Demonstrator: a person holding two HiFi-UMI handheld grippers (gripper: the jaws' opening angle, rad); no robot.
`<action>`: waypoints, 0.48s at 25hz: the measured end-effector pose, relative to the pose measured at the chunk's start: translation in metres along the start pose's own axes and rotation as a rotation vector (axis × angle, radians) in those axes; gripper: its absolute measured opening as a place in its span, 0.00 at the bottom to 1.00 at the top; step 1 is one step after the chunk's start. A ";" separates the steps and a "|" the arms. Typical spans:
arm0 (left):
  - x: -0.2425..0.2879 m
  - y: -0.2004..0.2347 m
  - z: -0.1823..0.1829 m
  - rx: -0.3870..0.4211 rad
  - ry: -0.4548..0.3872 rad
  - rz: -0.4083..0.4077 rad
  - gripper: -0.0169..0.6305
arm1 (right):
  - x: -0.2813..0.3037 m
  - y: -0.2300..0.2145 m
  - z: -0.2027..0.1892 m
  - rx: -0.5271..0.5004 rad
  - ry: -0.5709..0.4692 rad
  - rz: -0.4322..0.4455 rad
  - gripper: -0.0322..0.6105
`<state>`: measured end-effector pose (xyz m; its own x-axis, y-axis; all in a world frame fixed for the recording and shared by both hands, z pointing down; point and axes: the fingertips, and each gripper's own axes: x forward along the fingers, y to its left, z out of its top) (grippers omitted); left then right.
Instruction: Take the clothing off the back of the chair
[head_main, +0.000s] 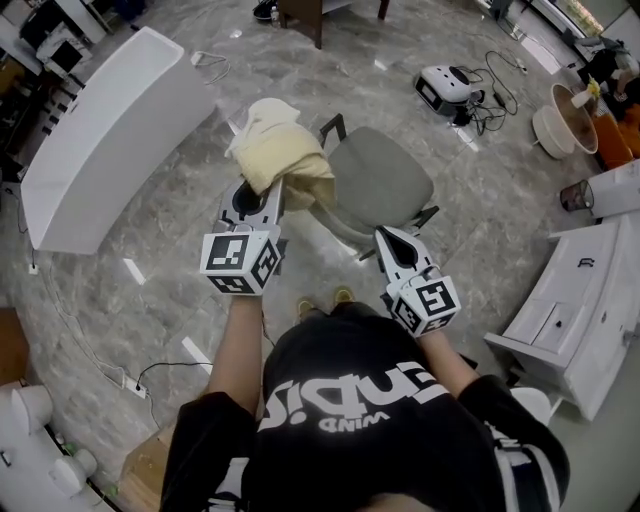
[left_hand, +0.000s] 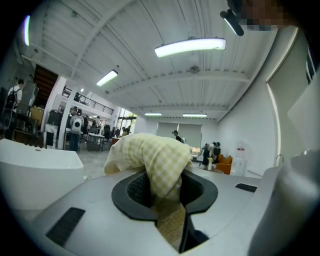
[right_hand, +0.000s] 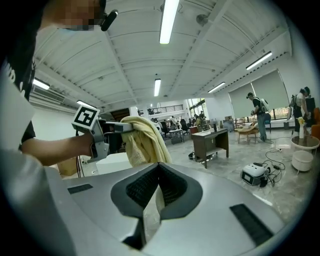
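Head view: the left gripper (head_main: 258, 200) is pointing level above the chair (head_main: 380, 180), its jaws clenching the pale yellow clothing (head_main: 278, 150), which is hanging bunched beside the seat. The right gripper (head_main: 392, 245) is sitting lower, near the seat's edge, pinching a trailing fold of the same clothing.

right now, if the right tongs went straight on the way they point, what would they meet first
The cloth: it hangs from the left tongs just ahead of the right tongs, and a strip of it looks pinched between them. Depth is hard to judge.
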<state>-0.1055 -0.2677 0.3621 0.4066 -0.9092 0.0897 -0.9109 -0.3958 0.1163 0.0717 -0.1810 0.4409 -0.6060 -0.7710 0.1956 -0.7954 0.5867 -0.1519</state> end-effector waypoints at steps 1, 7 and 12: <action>-0.002 0.000 0.013 -0.002 -0.019 0.000 0.18 | 0.001 0.001 0.001 -0.001 -0.002 0.004 0.07; -0.015 0.007 0.057 0.007 -0.086 0.016 0.18 | 0.009 0.009 0.012 -0.009 -0.021 0.035 0.07; -0.038 0.019 0.055 0.008 -0.090 0.079 0.18 | 0.021 0.023 0.016 -0.020 -0.027 0.097 0.07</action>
<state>-0.1426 -0.2475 0.3060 0.3261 -0.9453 0.0090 -0.9405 -0.3234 0.1045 0.0410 -0.1876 0.4259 -0.6798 -0.7169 0.1548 -0.7334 0.6633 -0.1490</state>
